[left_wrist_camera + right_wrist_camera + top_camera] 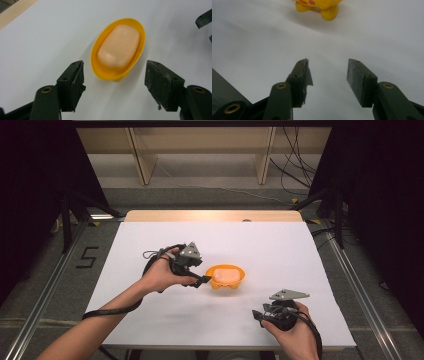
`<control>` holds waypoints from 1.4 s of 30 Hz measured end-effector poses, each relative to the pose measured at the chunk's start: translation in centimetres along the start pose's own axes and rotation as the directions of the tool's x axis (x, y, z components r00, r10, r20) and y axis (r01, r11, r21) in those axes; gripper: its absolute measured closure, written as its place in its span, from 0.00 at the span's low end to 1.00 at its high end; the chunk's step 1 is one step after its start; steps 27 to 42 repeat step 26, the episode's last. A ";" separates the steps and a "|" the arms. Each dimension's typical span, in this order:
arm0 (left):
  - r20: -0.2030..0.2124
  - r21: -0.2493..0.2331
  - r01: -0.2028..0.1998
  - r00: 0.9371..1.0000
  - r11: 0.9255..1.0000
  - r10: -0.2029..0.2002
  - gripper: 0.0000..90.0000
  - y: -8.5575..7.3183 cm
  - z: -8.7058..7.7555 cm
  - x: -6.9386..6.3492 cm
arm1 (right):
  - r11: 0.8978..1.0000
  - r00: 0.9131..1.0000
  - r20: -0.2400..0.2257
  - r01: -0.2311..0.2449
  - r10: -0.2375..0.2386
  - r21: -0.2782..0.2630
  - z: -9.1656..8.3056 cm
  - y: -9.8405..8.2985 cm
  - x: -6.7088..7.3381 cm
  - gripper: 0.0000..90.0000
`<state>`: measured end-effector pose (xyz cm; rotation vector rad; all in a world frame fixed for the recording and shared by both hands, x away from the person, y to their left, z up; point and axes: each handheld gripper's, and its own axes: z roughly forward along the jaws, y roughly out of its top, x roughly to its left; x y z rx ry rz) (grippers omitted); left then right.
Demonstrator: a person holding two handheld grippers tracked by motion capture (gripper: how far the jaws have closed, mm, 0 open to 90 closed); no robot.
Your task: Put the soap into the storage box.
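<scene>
A yellow oval soap dish (226, 276) holding a pale peach bar of soap (226, 274) stands on the white table near its middle. My left gripper (203, 280) is just left of it. In the left gripper view my left gripper (114, 65) is open, its jaws either side of the near end of the dish (100, 67), apart from it, with the soap (118, 46) lying inside. My right gripper (256, 315) hovers near the front right, open and holding nothing (328, 62). The dish's yellow feet (322, 6) with red spots show ahead of it.
The white sheet (150, 320) covers the table; a wooden strip (210, 215) runs along its far edge. Black frames, cables and wooden shelf legs (142, 162) stand beyond. A tip of the right gripper's jaw (203, 18) shows at the upper right of the left gripper view.
</scene>
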<state>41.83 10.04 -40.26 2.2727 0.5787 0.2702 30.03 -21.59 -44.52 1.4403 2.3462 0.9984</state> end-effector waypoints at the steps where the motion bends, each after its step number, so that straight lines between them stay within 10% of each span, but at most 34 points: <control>1: -0.003 0.003 -0.008 1.000 1.000 0.008 0.35 -0.4 -0.3 0.0 | 1.000 1.000 -0.007 -0.006 0.006 0.008 0.1 0.0 0.0 0.58; 13: -0.065 -0.001 0.093 0.994 0.996 -0.093 0.34 -8.6 -3.6 -0.7 | 1.000 1.000 -0.003 0.008 -0.008 0.006 0.2 0.0 0.1 0.58; 24: -0.102 -0.088 0.277 0.953 0.957 -0.285 0.35 -15.9 -7.7 -2.6 | 0.999 1.000 0.013 0.007 -0.008 0.037 0.3 0.0 0.1 0.56; 42: -0.123 -0.090 0.267 0.953 0.960 -0.277 0.35 -16.3 -8.4 -2.8 | 1.000 1.000 -0.004 -0.004 0.004 0.031 0.3 0.0 0.2 0.56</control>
